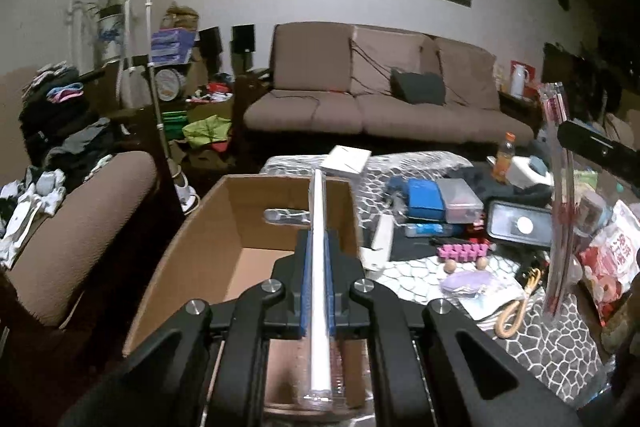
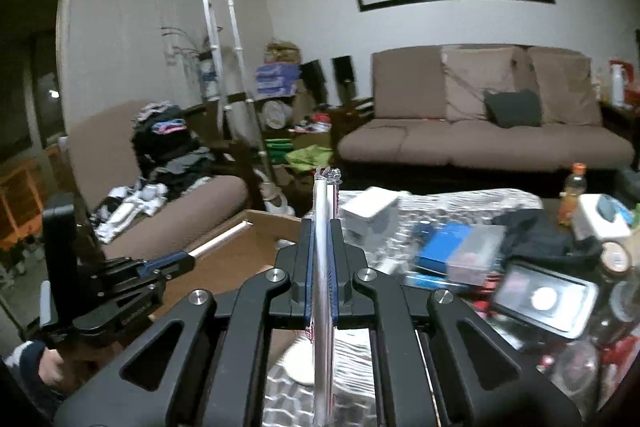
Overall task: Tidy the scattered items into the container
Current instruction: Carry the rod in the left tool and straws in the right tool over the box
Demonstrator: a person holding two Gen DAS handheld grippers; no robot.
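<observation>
Two long items clamped above a cluttered table

From the left wrist, a white tube (image 1: 320, 251) is pinched by the left gripper (image 1: 319, 247) over the open cardboard box (image 1: 192, 231). From the right wrist, a clear-wrapped packet (image 2: 322, 267) is clamped in the right gripper (image 2: 321, 247), beside the box (image 2: 236, 247).
</observation>
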